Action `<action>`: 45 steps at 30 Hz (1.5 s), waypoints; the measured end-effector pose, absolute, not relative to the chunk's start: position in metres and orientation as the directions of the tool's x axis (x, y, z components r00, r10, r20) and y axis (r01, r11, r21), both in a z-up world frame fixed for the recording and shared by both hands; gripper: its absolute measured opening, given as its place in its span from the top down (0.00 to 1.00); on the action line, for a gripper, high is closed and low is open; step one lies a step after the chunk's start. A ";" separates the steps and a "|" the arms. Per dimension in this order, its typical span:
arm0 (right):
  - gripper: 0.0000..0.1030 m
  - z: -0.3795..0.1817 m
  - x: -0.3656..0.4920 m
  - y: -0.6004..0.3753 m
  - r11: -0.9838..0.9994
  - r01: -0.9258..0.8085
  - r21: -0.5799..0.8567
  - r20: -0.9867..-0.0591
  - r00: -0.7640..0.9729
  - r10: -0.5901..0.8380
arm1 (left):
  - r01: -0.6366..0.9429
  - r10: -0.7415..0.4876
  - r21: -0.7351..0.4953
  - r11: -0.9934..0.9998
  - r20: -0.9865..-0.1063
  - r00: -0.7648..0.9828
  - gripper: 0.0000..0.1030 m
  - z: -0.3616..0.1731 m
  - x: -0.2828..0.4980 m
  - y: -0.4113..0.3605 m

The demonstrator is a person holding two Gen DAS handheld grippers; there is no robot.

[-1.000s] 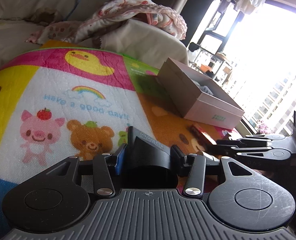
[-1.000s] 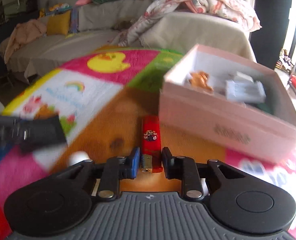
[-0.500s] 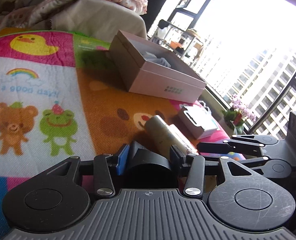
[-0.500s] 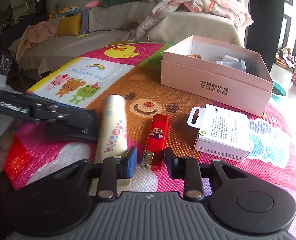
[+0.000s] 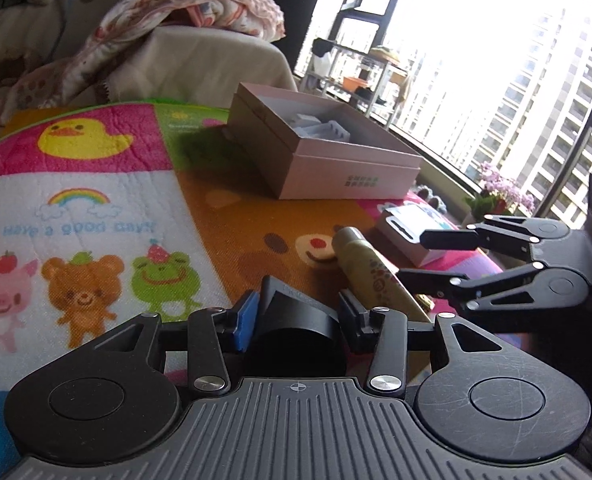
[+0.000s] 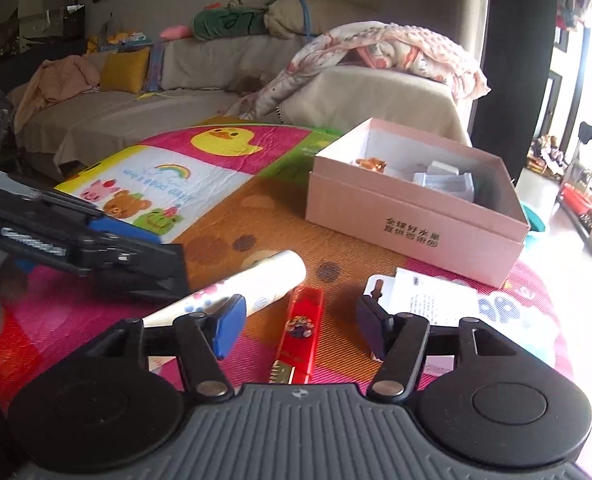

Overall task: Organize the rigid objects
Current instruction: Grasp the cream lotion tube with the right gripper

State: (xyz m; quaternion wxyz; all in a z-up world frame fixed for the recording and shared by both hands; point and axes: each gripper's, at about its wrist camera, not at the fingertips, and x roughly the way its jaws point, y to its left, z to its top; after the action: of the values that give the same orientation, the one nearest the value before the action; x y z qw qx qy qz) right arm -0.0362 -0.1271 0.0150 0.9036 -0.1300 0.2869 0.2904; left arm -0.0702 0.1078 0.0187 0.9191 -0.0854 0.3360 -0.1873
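Observation:
My left gripper [image 5: 296,312] is shut on a black wedge-shaped object [image 5: 296,316], held just above the cartoon play mat [image 5: 96,208]. My right gripper [image 6: 300,320] is open, its fingers apart over a red lighter [image 6: 300,332] that lies on the mat. A cream tube [image 6: 252,284] lies left of the lighter; it also shows in the left wrist view [image 5: 372,276]. A white carded packet [image 6: 428,300] lies to the right. An open pink box [image 6: 412,208] with small items inside stands farther back.
The left gripper shows at the left of the right wrist view [image 6: 96,252], and the right gripper at the right of the left wrist view [image 5: 448,260]. A sofa with a blanket [image 6: 376,52] is behind the mat. A window and shelf [image 5: 360,68] stand at the right.
My right gripper has opened and drawn back from the red lighter, which now lies free on the mat. My left gripper stays shut on the black object and has swung slightly.

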 end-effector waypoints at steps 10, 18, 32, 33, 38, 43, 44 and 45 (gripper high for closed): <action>0.39 0.020 -0.037 -0.145 0.835 -0.546 -0.075 -0.582 0.704 0.408 | 0.423 -0.337 -0.050 0.905 -0.691 0.639 0.48 0.012 -0.087 0.070; 0.39 0.023 -0.041 -0.131 0.797 -0.603 -0.046 -0.581 0.665 0.469 | 0.295 -0.247 -0.035 0.955 -0.646 0.723 0.49 0.008 -0.072 0.082; 0.47 0.003 -0.027 -0.072 0.727 -0.687 -0.023 -0.667 0.552 0.500 | 0.248 -0.237 -0.077 0.966 -0.649 0.723 0.48 0.010 -0.074 0.101; 0.47 0.001 -0.025 -0.073 0.731 -0.682 -0.023 -0.669 0.554 0.496 | 0.249 -0.234 -0.072 0.966 -0.653 0.720 0.48 0.010 -0.075 0.101; 0.48 0.001 -0.023 -0.076 0.732 -0.681 -0.016 -0.665 0.554 0.501 | 0.246 -0.214 -0.047 0.968 -0.670 0.711 0.48 0.011 -0.077 0.099; 0.73 0.004 -0.029 -0.080 0.707 -0.707 -0.009 -0.670 0.529 0.521 | 0.250 -0.203 -0.030 0.968 -0.679 0.705 0.49 0.011 -0.076 0.096; 0.77 0.004 -0.030 -0.081 0.707 -0.707 -0.014 -0.672 0.530 0.517 | 0.250 -0.203 -0.029 0.968 -0.680 0.704 0.49 0.011 -0.076 0.096; 0.77 0.005 -0.031 -0.083 0.708 -0.706 -0.016 -0.673 0.531 0.515 | 0.251 -0.201 -0.026 0.968 -0.681 0.704 0.48 0.011 -0.076 0.096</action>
State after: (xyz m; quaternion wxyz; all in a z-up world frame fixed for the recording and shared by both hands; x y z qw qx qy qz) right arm -0.0310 -0.0829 0.0049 0.8629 -0.1448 0.3306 0.3538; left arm -0.0757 0.0960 0.0115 0.9224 0.0342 0.3647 -0.1227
